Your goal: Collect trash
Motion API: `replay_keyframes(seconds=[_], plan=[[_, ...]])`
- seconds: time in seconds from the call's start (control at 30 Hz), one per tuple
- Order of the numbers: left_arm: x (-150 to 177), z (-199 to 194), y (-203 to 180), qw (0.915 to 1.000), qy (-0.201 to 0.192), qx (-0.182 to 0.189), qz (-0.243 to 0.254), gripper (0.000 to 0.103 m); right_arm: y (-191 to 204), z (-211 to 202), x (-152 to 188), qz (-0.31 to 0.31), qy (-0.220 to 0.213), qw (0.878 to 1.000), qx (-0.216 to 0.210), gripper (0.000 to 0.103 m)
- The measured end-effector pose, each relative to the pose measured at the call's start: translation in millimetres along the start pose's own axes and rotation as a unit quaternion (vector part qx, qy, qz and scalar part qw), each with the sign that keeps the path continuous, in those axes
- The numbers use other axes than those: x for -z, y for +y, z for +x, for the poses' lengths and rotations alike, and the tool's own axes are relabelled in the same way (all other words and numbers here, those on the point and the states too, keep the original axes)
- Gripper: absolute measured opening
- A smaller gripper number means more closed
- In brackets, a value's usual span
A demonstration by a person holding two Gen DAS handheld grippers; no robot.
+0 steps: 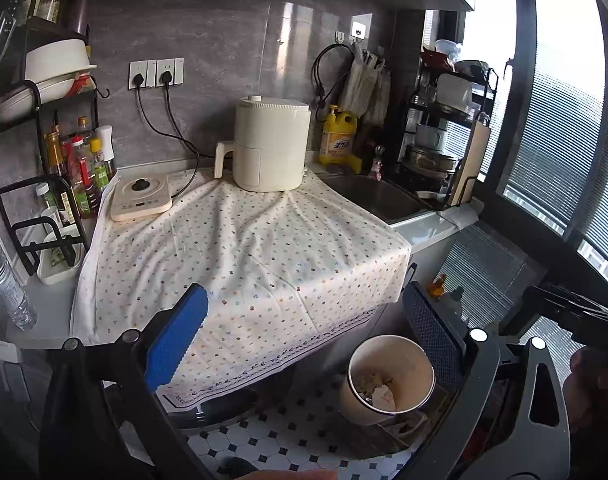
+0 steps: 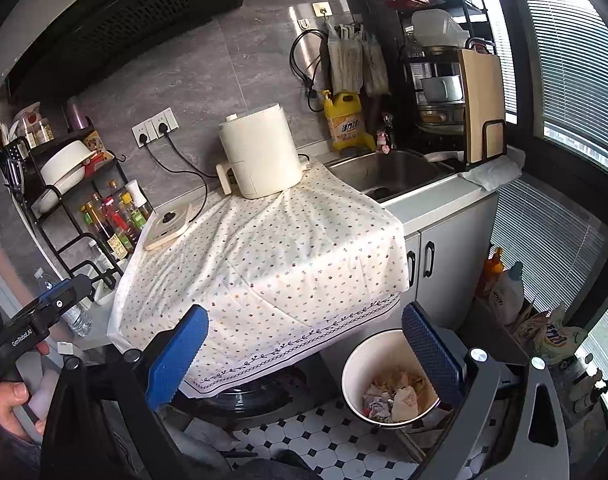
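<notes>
A white trash bin (image 1: 384, 354) stands on the tiled floor below the counter's front edge, with crumpled paper trash (image 1: 378, 390) inside it. My left gripper (image 1: 304, 340) is open over the cloth's hanging edge, its blue fingers (image 1: 176, 336) holding nothing. The bin lies just inside its right finger. In the right wrist view the same bin (image 2: 366, 360) holds crumpled paper and wrappers (image 2: 396, 396). My right gripper (image 2: 304, 356) is open too, with nothing between its blue fingers (image 2: 176, 356), and the bin sits low by its right finger.
A dotted cloth (image 1: 244, 248) covers the counter and carries a white air fryer (image 1: 270, 144) and an induction plate (image 1: 142, 196). A sink (image 1: 372, 196) lies to the right, a bottle rack (image 1: 68, 176) to the left. Detergent bottles (image 2: 504, 292) stand by the window.
</notes>
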State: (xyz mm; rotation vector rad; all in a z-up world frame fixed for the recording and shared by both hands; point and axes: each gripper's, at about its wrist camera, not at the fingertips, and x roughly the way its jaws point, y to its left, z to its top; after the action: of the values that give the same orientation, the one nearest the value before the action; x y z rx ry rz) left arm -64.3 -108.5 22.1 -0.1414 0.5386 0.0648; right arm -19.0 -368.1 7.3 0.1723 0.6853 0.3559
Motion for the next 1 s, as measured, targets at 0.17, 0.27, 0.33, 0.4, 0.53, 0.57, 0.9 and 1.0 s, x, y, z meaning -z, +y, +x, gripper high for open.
replay_keyframes(seconds=[0.17, 0.27, 0.33, 0.4, 0.53, 0.57, 0.9, 1.0], plan=[[1, 0, 5, 1.0000, -0.005, -0.004, -0.004, 0.097, 7, 3, 5, 0.002, 0.002, 1.000, -0.003, 0.095], [0, 0, 9, 0.9999, -0.005, -0.004, -0.013, 0.097, 11, 6, 4, 0.002, 0.001, 1.000, -0.003, 0.095], [0, 1, 10, 0.9999, -0.007, -0.006, -0.009, 0.097, 13, 6, 2, 0.003, -0.003, 1.000, -0.004, 0.095], [-2, 3, 14, 0.9999, -0.005, -0.006, -0.014, 0.097, 16, 7, 0, 0.000, -0.006, 1.000, -0.006, 0.095], [-3, 2, 17, 0.9999, -0.008, -0.007, -0.013, 0.097, 19, 8, 2, -0.002, -0.004, 1.000, -0.008, 0.095], [-3, 2, 17, 0.9999, -0.009, -0.007, -0.013, 0.097, 20, 9, 2, -0.002, -0.003, 1.000, -0.008, 0.095], [-4, -1, 22, 0.9996, -0.010, -0.017, -0.019, 0.097, 26, 13, -1, -0.006, -0.003, 1.000, -0.023, 0.095], [-6, -1, 24, 0.9996, -0.010, -0.020, -0.018, 0.097, 28, 15, -2, -0.006, -0.001, 1.000, -0.027, 0.095]])
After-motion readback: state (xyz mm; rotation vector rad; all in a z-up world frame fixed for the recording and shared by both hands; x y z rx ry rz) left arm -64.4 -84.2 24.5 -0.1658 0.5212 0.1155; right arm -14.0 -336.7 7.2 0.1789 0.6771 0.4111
